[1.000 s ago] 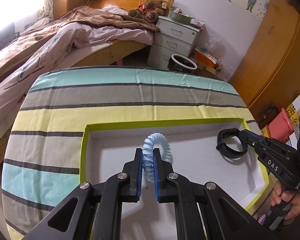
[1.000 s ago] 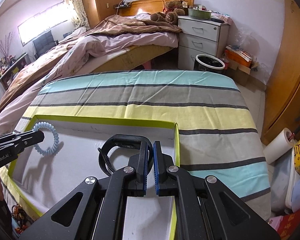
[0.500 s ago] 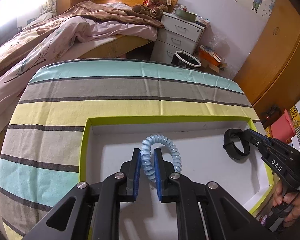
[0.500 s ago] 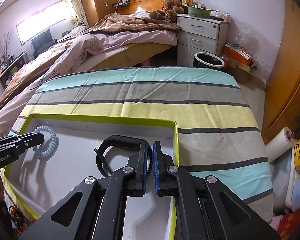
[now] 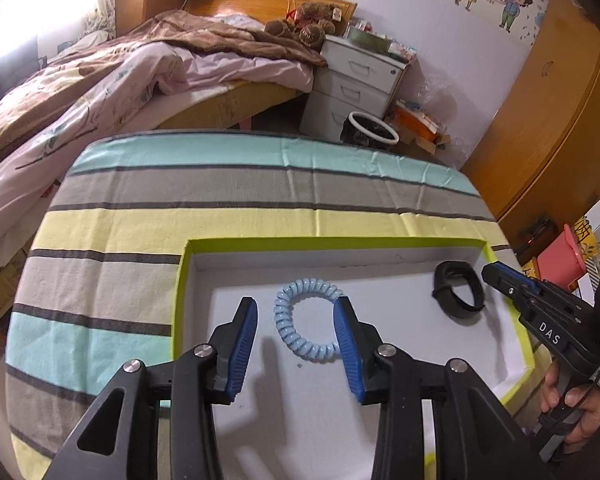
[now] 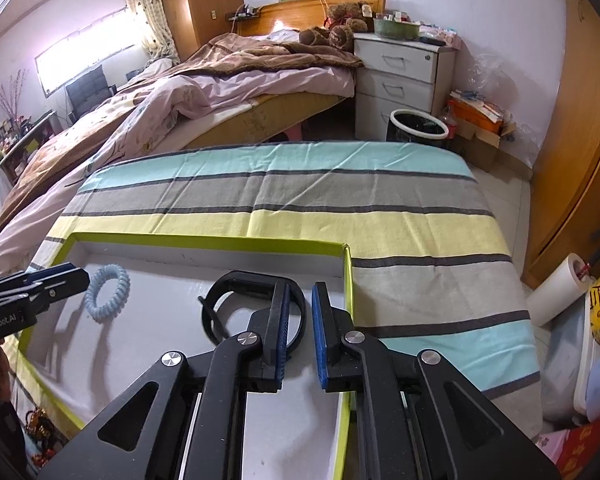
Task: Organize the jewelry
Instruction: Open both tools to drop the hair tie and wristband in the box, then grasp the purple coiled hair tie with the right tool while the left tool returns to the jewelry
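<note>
A light blue coiled bracelet [image 5: 306,318] lies flat on the white floor of a shallow tray with a lime-green rim [image 5: 332,243]. My left gripper [image 5: 296,320] is open, its blue pads on either side of the bracelet. A black band [image 5: 458,294] lies in the tray's right part. My right gripper [image 6: 300,300] is open a little above it; the band [image 6: 236,284] passes under the left finger. The blue bracelet [image 6: 108,292] and the tray rim [image 6: 204,240] also show in the right wrist view.
The tray sits on a table with a striped cloth [image 5: 260,192]. Behind it are a bed [image 5: 140,72], a white drawer unit [image 5: 356,80] and a black bin [image 5: 370,134]. A wooden wardrobe [image 5: 548,112] stands at the right.
Both grippers lowered toward the tray floor. The left gripper opened and let go of the blue bracelet. The right gripper opened a little and the black band now lies in the tray.
</note>
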Action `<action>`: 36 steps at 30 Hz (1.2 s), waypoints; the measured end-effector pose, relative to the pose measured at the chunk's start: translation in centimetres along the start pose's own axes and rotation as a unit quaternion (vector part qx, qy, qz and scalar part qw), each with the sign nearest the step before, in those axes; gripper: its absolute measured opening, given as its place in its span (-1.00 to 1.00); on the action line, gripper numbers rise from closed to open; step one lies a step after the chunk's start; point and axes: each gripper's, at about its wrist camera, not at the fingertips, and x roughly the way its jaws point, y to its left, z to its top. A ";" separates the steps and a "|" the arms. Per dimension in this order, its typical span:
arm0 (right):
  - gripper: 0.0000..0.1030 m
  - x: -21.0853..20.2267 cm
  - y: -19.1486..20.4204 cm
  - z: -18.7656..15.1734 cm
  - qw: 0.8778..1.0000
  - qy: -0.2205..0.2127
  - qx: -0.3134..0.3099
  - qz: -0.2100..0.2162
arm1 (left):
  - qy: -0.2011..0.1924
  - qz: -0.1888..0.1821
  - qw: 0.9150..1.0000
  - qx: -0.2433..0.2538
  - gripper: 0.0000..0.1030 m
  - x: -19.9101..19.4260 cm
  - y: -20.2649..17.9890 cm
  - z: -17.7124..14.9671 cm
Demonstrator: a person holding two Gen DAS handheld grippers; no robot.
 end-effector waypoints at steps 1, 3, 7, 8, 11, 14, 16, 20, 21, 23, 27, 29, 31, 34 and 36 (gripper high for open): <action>-0.76 -0.4 0.0 -0.1 1.000 -0.003 -0.001 0.002 | -0.006 0.000 1.000 0.001 -0.20 -0.7 -0.1 -0.2; -0.73 -1.4 0.0 -0.5 1.000 -0.008 -0.003 0.006 | -0.014 -0.003 1.000 0.006 -0.17 -1.8 -0.3 -0.5; -0.28 -4.0 0.1 -1.7 1.000 -0.021 -0.004 0.022 | -0.033 0.002 0.999 0.018 -0.16 -4.9 -0.8 -2.1; -0.27 -4.5 0.1 -2.0 0.999 -0.024 -0.006 0.025 | -0.036 0.002 0.999 0.019 -0.16 -5.4 -0.8 -2.3; -0.27 -6.3 0.0 -3.4 0.999 -0.028 -0.012 0.032 | -0.038 -0.001 0.999 0.015 -0.16 -7.2 -0.6 -4.2; -0.27 -8.0 -0.1 -5.0 0.999 -0.029 -0.019 0.039 | -0.035 -0.005 0.999 0.012 -0.16 -8.3 -0.1 -5.9; -0.27 -8.8 -0.4 -5.8 0.998 -0.031 -0.018 0.044 | -0.034 -0.001 0.999 0.003 -0.16 -8.9 0.2 -7.1; -0.27 -10.3 -1.1 -8.2 0.998 -0.029 -0.006 0.059 | -0.041 0.007 0.999 0.010 -0.16 -10.3 0.3 -10.0; -0.27 -10.6 -1.1 -8.9 0.998 -0.028 -0.007 0.059 | -0.040 0.006 0.999 0.005 -0.16 -10.6 0.5 -10.7; -0.27 -11.0 -1.0 -10.1 0.998 -0.025 -0.013 0.057 | -0.036 -0.008 0.999 -0.008 -0.16 -10.9 0.8 -11.9; -0.27 -11.0 -1.1 -12.2 0.998 -0.007 -0.021 0.058 | -0.031 0.013 0.999 -0.008 -0.16 -11.5 1.2 -13.7; -0.27 -10.9 -1.4 -12.7 0.998 -0.001 -0.017 0.066 | -0.028 -0.001 1.000 -0.012 -0.16 -12.0 1.4 -14.6; -0.27 -10.9 -1.8 -13.1 0.997 -0.002 -0.010 0.080 | -0.027 -0.008 0.999 -0.017 -0.16 -12.2 1.7 -15.3; -0.27 -10.9 -2.0 -13.8 0.996 0.002 0.001 0.085 | -0.029 -0.023 0.999 -0.031 -0.16 -12.5 2.4 -16.1; -0.27 -10.6 -2.2 -14.0 0.995 0.008 0.007 0.097 | -0.024 -0.027 0.999 -0.037 -0.16 -12.5 2.6 -16.5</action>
